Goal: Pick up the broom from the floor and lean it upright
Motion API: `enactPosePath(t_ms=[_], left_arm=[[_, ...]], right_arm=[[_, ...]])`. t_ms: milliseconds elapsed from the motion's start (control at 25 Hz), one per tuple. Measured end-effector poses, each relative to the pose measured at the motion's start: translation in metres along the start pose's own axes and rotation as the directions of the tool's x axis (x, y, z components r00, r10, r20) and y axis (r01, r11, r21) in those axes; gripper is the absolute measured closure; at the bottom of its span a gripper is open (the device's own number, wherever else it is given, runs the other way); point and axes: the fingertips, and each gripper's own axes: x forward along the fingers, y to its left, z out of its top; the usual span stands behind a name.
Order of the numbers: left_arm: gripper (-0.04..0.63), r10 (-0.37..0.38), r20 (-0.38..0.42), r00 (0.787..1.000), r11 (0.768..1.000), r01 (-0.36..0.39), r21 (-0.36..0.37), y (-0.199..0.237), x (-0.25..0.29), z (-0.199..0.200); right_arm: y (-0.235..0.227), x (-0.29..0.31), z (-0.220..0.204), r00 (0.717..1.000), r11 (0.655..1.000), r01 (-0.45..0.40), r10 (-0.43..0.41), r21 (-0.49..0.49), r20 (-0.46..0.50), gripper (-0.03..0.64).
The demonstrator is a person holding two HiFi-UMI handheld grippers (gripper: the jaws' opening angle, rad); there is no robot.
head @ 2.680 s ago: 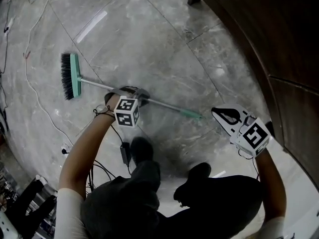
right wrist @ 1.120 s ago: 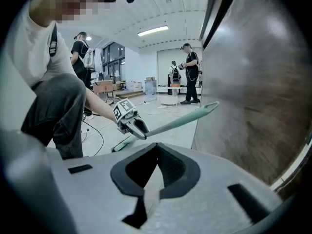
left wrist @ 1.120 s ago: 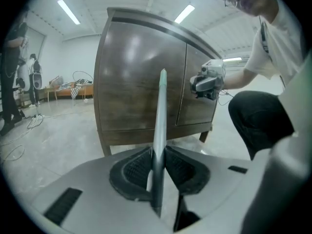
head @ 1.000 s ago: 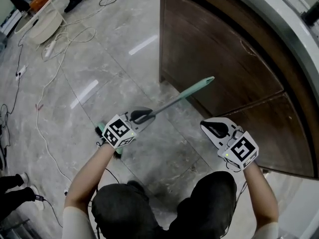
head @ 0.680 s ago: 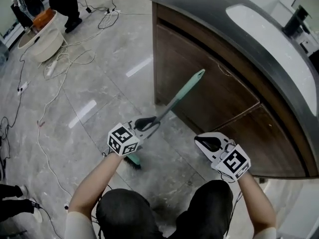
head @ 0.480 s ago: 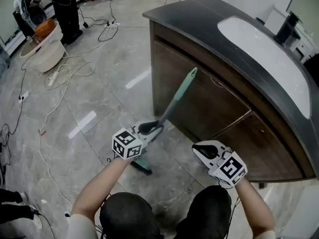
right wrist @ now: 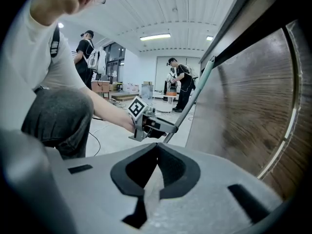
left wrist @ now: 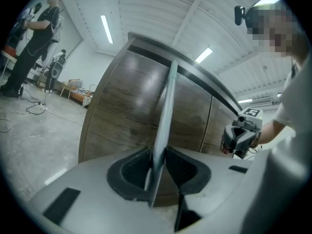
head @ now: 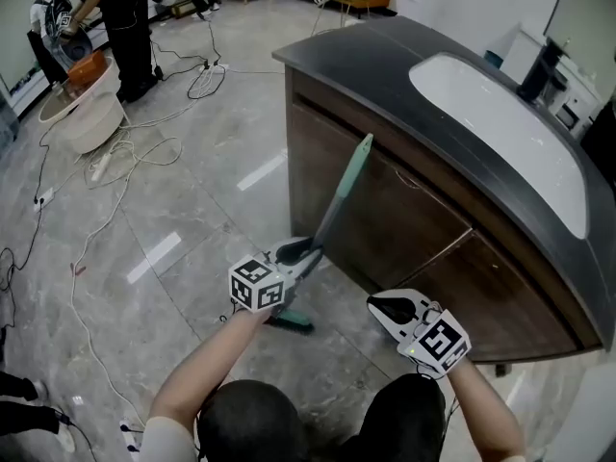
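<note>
The broom stands steeply tilted, its grey handle (head: 332, 205) running up to a teal tip by the cabinet front, its teal head (head: 292, 322) low near the floor. My left gripper (head: 306, 251) is shut on the lower handle. In the left gripper view the handle (left wrist: 165, 111) rises between the pads of that gripper (left wrist: 157, 152); the jaws have just been opening a little, and the pads still touch it. My right gripper (head: 377, 304) hangs to the right, apart from the broom. Its jaws (right wrist: 157, 150) meet at the tips with nothing in them, facing the handle (right wrist: 192, 101).
A curved counter with a dark top and a white sink (head: 500, 123) stands on a brown wooden cabinet (head: 414, 229) just behind the broom. Cables (head: 106, 171) trail over the marble floor at left, near a beige basin (head: 82, 114). People (head: 125, 17) stand at far left.
The broom went from lying on the floor to steeply upright against the cabinet. My left gripper rose and moved toward the counter with it. The right gripper barely shifted.
</note>
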Motion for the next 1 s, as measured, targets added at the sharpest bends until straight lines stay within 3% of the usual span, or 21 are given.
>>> enactPosePath(t_ms=[160,520,680,880,1000], left_arm=[[0.492,0.017,0.008,1.0,1.0,-0.017,0.001,0.003,0.0,-0.002],[0.436,0.038,-0.033,0.999,0.996,-0.035,0.078,0.003,0.002,-0.006],[0.408,0.053,-0.031,0.998,0.996,-0.051,0.071,0.006,0.004,-0.009],[0.396,0.076,-0.136,0.988,0.994,-0.064,0.087,0.01,0.008,-0.046],[0.408,0.05,-0.189,0.981,0.998,-0.043,0.038,0.014,0.009,-0.072]], right_arm=[[0.001,-0.003,-0.007,1.0,1.0,0.006,-0.006,0.009,-0.004,0.616],[-0.004,-0.005,-0.013,1.0,1.0,0.014,-0.014,0.023,-0.006,0.615],[-0.005,-0.002,-0.013,1.0,1.0,0.022,-0.022,0.018,-0.011,0.616],[0.004,-0.001,-0.017,1.0,1.0,0.002,-0.002,0.027,-0.011,0.615],[0.001,-0.001,-0.022,1.0,1.0,0.017,-0.017,0.023,-0.016,0.615]])
